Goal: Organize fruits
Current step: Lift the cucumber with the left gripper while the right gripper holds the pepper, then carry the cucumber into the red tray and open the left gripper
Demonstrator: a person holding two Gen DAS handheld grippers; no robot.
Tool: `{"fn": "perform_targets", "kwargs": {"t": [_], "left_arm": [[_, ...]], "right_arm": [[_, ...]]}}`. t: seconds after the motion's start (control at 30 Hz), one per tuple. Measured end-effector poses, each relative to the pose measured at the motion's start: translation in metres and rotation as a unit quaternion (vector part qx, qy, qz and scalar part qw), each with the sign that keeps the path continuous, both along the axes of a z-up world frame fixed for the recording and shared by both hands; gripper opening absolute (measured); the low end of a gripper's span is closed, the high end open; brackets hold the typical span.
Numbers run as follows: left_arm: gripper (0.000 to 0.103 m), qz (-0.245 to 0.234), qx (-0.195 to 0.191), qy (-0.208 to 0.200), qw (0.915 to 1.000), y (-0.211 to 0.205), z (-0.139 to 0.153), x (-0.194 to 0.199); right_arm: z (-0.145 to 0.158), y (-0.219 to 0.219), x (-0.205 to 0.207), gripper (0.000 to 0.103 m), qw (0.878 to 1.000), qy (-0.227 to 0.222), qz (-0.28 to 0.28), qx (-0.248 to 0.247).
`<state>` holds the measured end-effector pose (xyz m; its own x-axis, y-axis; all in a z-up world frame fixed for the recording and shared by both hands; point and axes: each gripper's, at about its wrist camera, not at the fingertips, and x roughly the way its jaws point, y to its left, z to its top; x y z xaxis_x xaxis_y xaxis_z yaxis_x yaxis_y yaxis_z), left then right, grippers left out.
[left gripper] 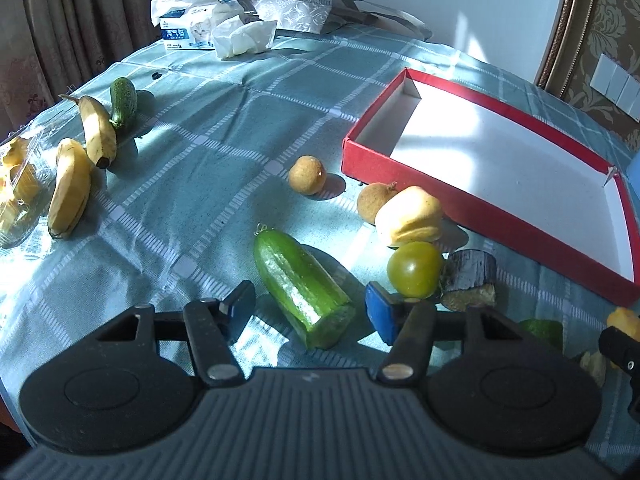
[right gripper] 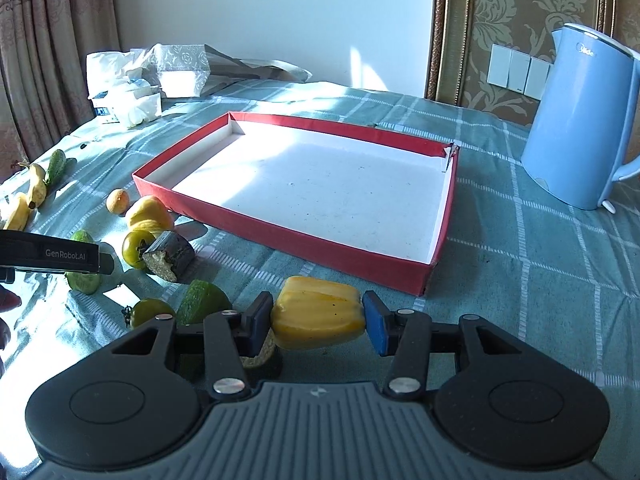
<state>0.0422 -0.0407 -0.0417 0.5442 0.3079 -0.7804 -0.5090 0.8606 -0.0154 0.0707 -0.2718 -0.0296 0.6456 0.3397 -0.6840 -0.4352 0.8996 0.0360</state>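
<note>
Left gripper [left gripper: 310, 308] open, straddling the cut cucumber [left gripper: 302, 286] lying on the tablecloth [left gripper: 192, 184]: firm, waxy, likely slippery; best grasped mid-body. Right gripper [right gripper: 318, 322] clamped on a yellow fruit piece [right gripper: 318, 312], soft-looking, bruisable, held near the empty red tray [right gripper: 280, 236].

A blue kettle [right gripper: 580, 120] stands on the checked tablecloth [right gripper: 520, 260]; crumpled tissues [left gripper: 244, 38] lie beside a tissue pack [left gripper: 186, 34].

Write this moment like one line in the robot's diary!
left gripper: open over cut cucumber | right gripper: holding yellow fruit piece | red box: empty
</note>
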Motion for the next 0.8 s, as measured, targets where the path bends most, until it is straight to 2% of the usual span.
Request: {"fn": "perform_targets", "kwargs": {"t": [0.1, 0.17, 0.27, 0.3, 0.37, 0.53, 0.8], "left_arm": [[0.057, 0.022, -0.007, -0.008, 0.9997, -0.002, 0.002, 0.003], [0.056, 0.016, 0.006, -0.005, 0.9998, -0.008, 0.003, 0.006], [0.038, 0.013, 0.018, 0.004, 0.9998, -0.014, 0.001, 0.009], [0.035, 0.012, 0.012, 0.007, 0.9998, -0.013, 0.0, 0.009], [0.034, 0.012, 0.002, 0.012, 0.9999, -0.012, -0.004, 0.01], [0.034, 0.013, 0.01, 0.012, 0.9998, -0.015, -0.005, 0.012], [0.033, -0.01, 0.04, 0.004, 0.9991, -0.019, -0.006, 0.009]], "right_arm": [[0.001, -0.004, 0.008, 0.048, 1.0, 0.004, 0.013, 0.013], [0.002, -0.006, 0.013, 0.048, 1.0, 0.004, 0.019, 0.021], [0.002, -0.008, 0.017, 0.048, 0.999, 0.004, 0.024, 0.028], [0.001, -0.009, 0.017, 0.048, 0.999, 0.003, 0.025, 0.029], [0.0, -0.011, 0.02, 0.048, 0.999, 0.006, 0.026, 0.03], [-0.003, -0.015, 0.022, 0.048, 0.999, 0.009, 0.022, 0.033], [-0.004, -0.018, 0.023, 0.048, 0.999, 0.01, 0.019, 0.034]]}}
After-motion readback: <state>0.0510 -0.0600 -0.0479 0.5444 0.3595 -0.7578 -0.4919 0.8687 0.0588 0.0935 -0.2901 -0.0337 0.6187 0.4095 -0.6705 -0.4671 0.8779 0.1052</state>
